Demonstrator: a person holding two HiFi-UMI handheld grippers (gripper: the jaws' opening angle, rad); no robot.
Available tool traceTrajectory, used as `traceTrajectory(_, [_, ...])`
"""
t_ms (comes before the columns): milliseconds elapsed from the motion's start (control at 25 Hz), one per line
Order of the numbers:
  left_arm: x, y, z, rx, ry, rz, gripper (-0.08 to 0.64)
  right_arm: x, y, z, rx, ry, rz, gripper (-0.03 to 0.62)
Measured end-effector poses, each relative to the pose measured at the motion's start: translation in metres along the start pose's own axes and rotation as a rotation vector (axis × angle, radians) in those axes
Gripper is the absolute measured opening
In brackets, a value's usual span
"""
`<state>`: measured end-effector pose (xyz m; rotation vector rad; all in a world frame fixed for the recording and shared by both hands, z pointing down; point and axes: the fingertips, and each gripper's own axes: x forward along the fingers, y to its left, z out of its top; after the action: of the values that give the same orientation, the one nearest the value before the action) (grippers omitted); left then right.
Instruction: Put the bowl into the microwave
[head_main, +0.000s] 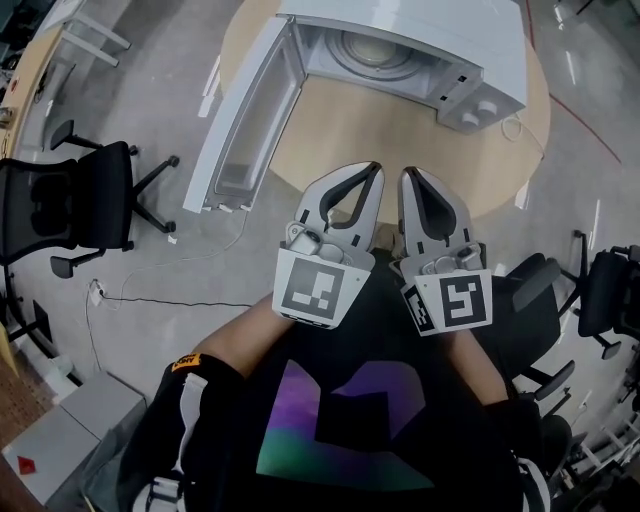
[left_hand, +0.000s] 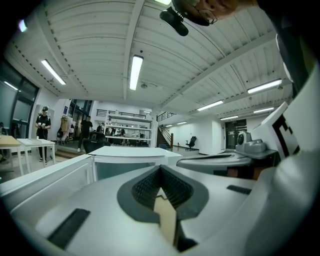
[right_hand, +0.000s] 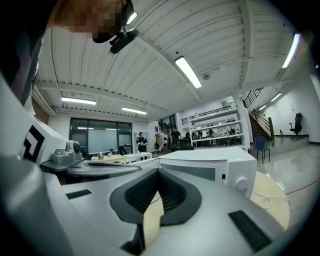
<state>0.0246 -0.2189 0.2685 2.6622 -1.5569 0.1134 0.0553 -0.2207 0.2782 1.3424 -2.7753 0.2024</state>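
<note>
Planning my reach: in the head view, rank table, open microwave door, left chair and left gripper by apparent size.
1. table
2. open door
3. chair and left gripper: alike; the gripper sits nearer the camera, so unranked.

Left gripper (head_main: 372, 172) and right gripper (head_main: 411, 176) sit side by side, jaws together, holding nothing.

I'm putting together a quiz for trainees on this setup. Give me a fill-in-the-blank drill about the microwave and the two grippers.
1. The door of the microwave stands ___.
2. In the head view the door swings out on the ___ side of the microwave, which sits on the round table.
3. The left gripper and the right gripper each have jaws that are ___, with nothing held.

Missing words: open; left; shut.
</note>
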Motion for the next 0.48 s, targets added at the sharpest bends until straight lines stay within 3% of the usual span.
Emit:
traceTrajectory(240, [-0.041,0.001,0.0,-0.001,-0.017,-0.014,0.044,-0.018,0.037,-0.001,-0.01,-0.017,-0.029,0.017])
traceTrajectory(480, [-0.085,0.004,-0.021,-0.053,0.044,-0.022,0.044,-0.035,0.075,-0.015,-0.002,-0.003,-0.069,0.017])
